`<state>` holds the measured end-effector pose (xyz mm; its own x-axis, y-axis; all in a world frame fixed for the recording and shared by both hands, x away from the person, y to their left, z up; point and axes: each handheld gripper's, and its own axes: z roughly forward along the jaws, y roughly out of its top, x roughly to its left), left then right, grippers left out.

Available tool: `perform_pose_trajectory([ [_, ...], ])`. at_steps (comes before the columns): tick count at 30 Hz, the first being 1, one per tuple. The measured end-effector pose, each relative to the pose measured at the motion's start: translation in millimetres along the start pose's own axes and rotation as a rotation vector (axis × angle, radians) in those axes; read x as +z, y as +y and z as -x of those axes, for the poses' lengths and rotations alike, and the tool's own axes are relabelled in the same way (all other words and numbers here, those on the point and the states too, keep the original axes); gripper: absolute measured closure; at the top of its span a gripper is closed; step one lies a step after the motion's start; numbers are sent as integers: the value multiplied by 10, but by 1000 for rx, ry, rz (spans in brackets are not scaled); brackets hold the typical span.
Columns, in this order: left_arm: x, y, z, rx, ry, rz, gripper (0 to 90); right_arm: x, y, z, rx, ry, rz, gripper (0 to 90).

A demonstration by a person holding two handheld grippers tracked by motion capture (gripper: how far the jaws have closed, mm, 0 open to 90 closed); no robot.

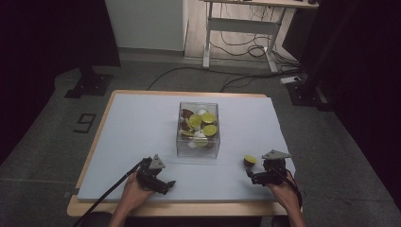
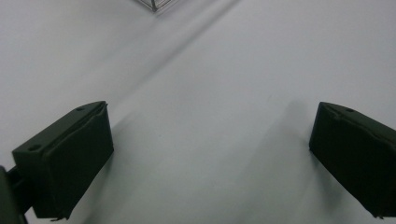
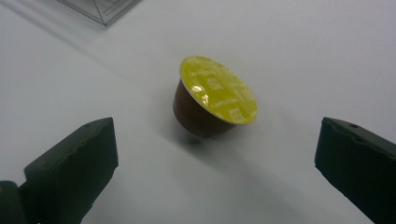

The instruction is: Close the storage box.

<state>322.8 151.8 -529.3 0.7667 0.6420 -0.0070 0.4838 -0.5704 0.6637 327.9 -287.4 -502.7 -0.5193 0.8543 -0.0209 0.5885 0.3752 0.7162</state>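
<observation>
A brown coffee capsule with a yellow foil lid (image 3: 212, 98) lies tilted on its side on the white table cover, a little ahead of my right gripper (image 3: 215, 128). That gripper's jaws are open and wide apart, with the capsule beyond their tips. From above, the capsule (image 1: 250, 161) sits just right of the clear plastic box (image 1: 197, 130), close to the right gripper (image 1: 252, 177). My left gripper (image 1: 166, 185) rests low near the front edge. Its jaws (image 2: 210, 121) stand open over bare cover.
The clear box holds several capsules, yellow-lidded, brown and white. Its corner shows at the top of the left gripper view (image 2: 154, 4) and the right gripper view (image 3: 100, 9). The white cover (image 1: 142, 127) lies on a wooden table. A desk frame and cables (image 1: 246, 42) stand behind.
</observation>
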Motion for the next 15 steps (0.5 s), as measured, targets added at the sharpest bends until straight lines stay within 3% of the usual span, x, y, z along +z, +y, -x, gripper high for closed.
perform_pose_trajectory([
  [3, 0, 0, 0, 1, 0, 0, 0, 56, -63, 15, 9, 24, -14, 0],
  [8, 0, 0, 0, 0, 0, 0, 0, 136, -140, 31, -5, 19, -31, 0],
  [11, 0, 0, 1, 1, 0, 0, 0, 204, -204, 48, 19, 38, -51, 0],
  [15, 1, 0, 0, 0, 0, 0, 0, 210, -284, 36, 11, 30, 9, 0],
])
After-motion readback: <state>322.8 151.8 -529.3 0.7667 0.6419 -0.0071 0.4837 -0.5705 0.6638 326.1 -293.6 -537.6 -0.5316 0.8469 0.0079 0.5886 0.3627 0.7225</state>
